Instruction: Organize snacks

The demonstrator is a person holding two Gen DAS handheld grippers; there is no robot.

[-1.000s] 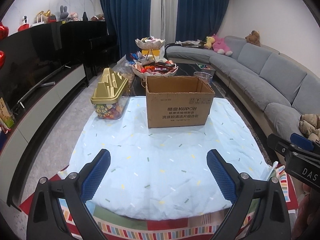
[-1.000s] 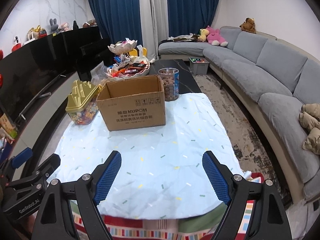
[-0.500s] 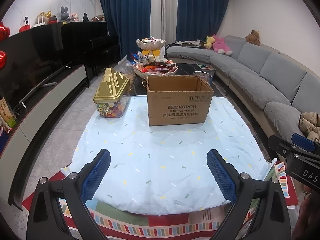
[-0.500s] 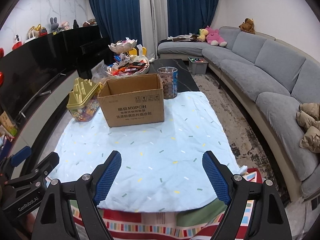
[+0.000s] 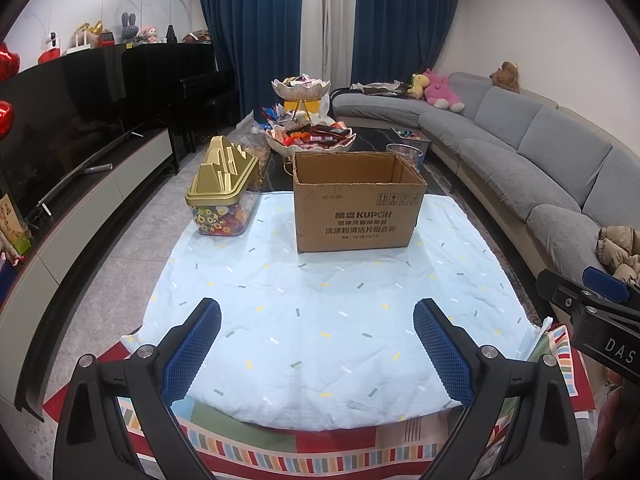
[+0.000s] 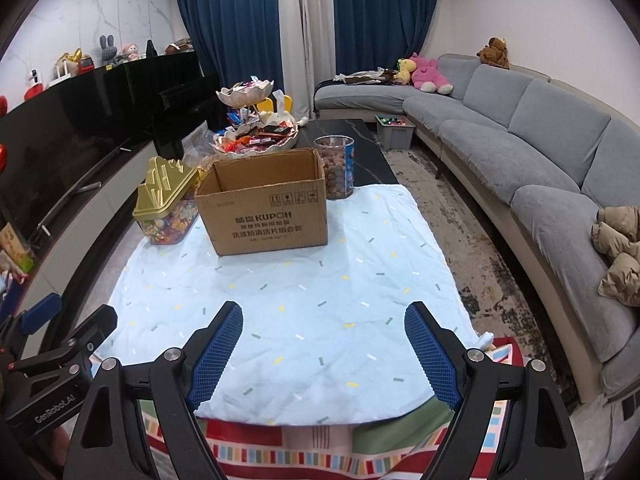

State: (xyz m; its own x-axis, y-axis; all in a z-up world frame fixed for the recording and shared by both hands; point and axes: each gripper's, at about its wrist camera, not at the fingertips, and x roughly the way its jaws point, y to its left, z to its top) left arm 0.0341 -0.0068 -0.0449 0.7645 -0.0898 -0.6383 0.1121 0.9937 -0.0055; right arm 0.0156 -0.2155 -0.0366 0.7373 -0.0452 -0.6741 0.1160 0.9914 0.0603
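bench (image 5: 320,320) under pale blue speckled cloth carries the open brown cardboard box (image 5: 356,208), likely the snacks' destination; beside it the gold-lidded clear candy tub (image 5: 222,196) and the clear nut jar (image 6: 335,168) behind. left claw (image 5: 316,344) and right claw (image 6: 320,344) hover spread, empty.

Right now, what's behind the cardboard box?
Behind the cardboard box stands a clear jar of brown snack balls, beside a tiered snack tray. The box hides the jar's base; the box's floor isn't visible.

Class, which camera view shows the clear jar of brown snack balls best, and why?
The right wrist view: the jar stands in plain sight behind the box's right corner, contents visible. The left wrist view shows only the jar's rim above the box.
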